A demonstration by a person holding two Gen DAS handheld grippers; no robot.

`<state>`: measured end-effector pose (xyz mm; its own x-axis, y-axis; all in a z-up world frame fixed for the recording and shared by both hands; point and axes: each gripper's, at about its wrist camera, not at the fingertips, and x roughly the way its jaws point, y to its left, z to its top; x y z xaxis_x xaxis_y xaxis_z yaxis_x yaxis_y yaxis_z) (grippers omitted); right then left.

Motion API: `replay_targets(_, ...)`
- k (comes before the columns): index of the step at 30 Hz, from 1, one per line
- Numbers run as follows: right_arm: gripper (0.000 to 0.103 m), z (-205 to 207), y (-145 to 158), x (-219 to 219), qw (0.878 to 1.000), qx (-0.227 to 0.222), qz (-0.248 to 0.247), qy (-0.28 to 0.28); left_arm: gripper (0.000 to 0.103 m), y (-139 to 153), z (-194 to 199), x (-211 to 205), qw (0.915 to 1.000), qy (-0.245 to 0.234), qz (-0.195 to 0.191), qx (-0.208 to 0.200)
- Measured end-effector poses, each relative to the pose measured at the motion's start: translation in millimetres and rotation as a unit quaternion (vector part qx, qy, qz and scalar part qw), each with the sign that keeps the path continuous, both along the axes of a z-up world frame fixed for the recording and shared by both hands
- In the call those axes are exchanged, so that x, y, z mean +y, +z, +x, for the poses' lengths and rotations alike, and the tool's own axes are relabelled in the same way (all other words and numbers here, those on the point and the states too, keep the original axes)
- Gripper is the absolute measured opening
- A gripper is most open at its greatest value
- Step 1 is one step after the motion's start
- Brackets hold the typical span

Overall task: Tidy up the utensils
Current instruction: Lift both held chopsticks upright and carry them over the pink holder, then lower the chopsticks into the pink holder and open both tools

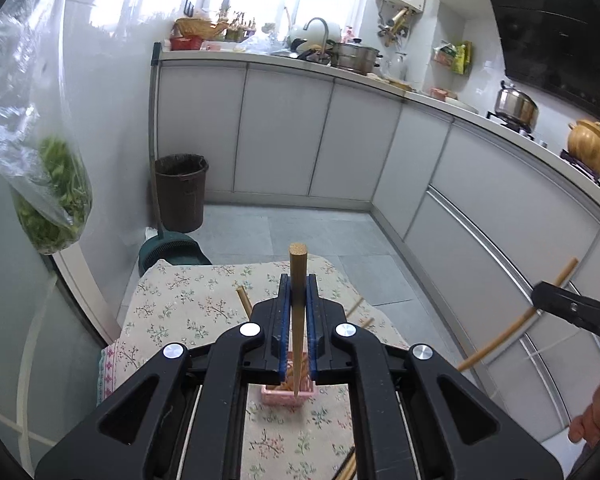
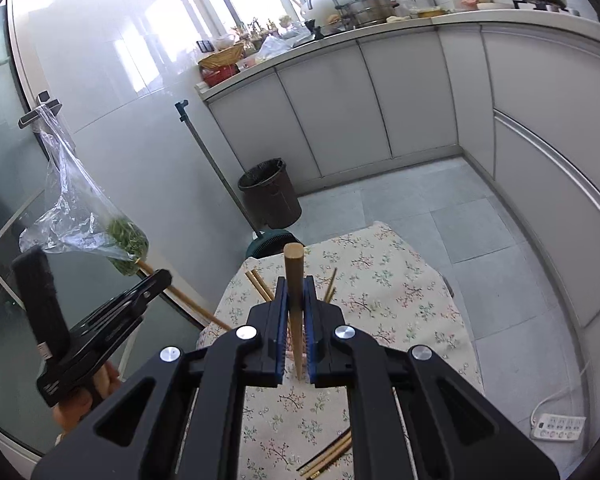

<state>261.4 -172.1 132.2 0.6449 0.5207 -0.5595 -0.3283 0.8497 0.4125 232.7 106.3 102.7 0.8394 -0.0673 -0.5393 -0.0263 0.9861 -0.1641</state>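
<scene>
The pink holder (image 1: 287, 395) stands on the floral cloth (image 1: 188, 312), and everything else is placed from it. Directly above it, the left gripper (image 1: 299, 292) has its blue pads pressed together on a bamboo chopstick (image 1: 298, 280). That stick's long axis runs nearly straight up and down: the blunt end rises past the fingertips and the tapered tip points down into the holder's mouth, level with or just inside the rim, though the view makes that depth hard to judge. Other sticks seem to stand inside the holder already.

The right gripper (image 2: 296, 296) is likewise clamped on a second chopstick (image 2: 293, 280), also upright with its point down. From the left camera it sits well off to the holder's right, so the left hand is plainly the nearer one. A straight downward drop along the stick's own axis looks like what the next move requires.

Further out from the holder, loose chopsticks (image 2: 260, 285) lie flat on the far part of the cloth, and a pair (image 2: 327, 456) lies on the near side.
</scene>
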Motion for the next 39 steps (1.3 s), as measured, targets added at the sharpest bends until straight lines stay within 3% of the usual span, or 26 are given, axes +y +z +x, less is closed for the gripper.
replay_targets(4, 0.008, 11, -9, 12, 1.000, -0.004, 0.001, 0.005, 0.006, -24, 28, 9, 0.9998, 0.019, 0.003, 0.008)
replay_targets(7, 0.008, 22, -18, 19, 1.000, 0.002, 0.007, 0.010, 0.007, -61, 48, 12, 0.9985, 0.027, 0.005, 0.047)
replay_targets(9, 0.008, 28, -22, 24, 1.000, 0.004, 0.012, 0.009, 0.011, -75, 49, 19, 0.9975, 0.026, -0.012, 0.064)
replay_targets(10, 0.008, 31, -24, 27, 1.000, 0.002, 0.011, 0.008, 0.018, -78, 43, 25, 0.9971, 0.033, -0.027, 0.063)
replay_targets(14, 0.008, 42, -30, 38, 1.000, 0.000, 0.008, 0.005, 0.040, -57, 8, 41, 0.9958, 0.068, -0.060, 0.014)
replay_targets(20, 0.008, 56, -40, 63, 1.000, -0.016, -0.014, -0.006, 0.057, -22, -29, 57, 0.9920, 0.100, -0.072, -0.031)
replay_targets(28, 0.008, 78, -77, 99, 0.999, -0.031, -0.044, -0.010, 0.058, -39, -24, 65, 0.9914, 0.104, -0.080, -0.002)
replay_targets(32, 0.019, 80, -96, 103, 0.999, -0.020, -0.044, 0.004, 0.058, -47, -25, 61, 0.9918, 0.117, -0.051, 0.002)
replay_targets(39, 0.022, 46, -75, 89, 0.996, -0.049, -0.078, -0.009, 0.073, -32, -42, 43, 0.9926, 0.112, -0.038, -0.026)
